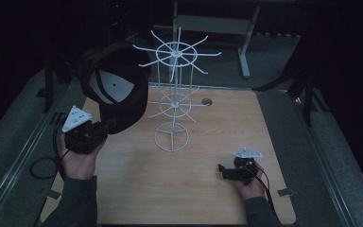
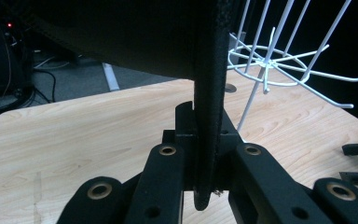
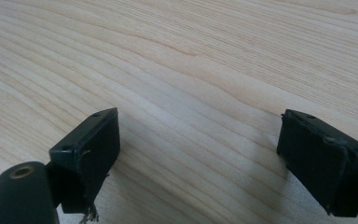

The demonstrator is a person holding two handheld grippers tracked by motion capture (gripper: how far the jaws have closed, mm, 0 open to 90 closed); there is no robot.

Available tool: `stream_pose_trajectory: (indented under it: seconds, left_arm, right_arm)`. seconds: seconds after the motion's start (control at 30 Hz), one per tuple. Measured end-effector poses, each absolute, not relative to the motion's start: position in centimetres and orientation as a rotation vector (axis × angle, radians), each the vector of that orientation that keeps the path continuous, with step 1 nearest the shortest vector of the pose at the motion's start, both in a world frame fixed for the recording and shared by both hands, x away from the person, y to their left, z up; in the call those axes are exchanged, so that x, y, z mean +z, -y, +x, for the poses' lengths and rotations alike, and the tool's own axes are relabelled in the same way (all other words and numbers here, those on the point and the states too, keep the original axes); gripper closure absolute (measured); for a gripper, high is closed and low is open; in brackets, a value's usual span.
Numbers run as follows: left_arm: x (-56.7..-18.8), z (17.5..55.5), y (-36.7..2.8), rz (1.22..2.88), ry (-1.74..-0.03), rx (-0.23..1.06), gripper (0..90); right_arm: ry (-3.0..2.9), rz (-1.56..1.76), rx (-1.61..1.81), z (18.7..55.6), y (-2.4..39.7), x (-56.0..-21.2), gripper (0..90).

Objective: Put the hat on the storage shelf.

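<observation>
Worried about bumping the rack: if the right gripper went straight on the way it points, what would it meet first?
Probably the bare wooden table: the right gripper, jaws open, looks down onto it, with nothing between.

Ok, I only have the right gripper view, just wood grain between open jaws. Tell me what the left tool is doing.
Observer: The left tool is shut on the brim of a black cap, held up off the table.
Operator: Say what stands near it.
Observer: A white wire display rack stands mid-table, right of the cap.
Operator: Now place my right tool.
Observer: The right tool sits low near the table's front right, apart from the rack.
</observation>
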State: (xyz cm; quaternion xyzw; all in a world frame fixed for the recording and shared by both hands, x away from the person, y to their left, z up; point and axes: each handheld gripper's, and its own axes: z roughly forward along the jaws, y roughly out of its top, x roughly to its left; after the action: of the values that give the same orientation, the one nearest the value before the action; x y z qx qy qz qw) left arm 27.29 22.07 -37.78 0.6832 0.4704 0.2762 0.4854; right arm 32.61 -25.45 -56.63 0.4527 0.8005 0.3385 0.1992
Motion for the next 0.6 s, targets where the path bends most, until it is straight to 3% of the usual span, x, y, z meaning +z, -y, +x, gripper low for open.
stream_pose_trajectory:
  seconds: [0.6]
  left_arm:
    - [-37.54,28.27,-22.05,1.641,-1.184,0.653,86.0]
  right_arm:
    - [-2.24,1.269,0.945,32.61,25.46,-56.61,13.0]
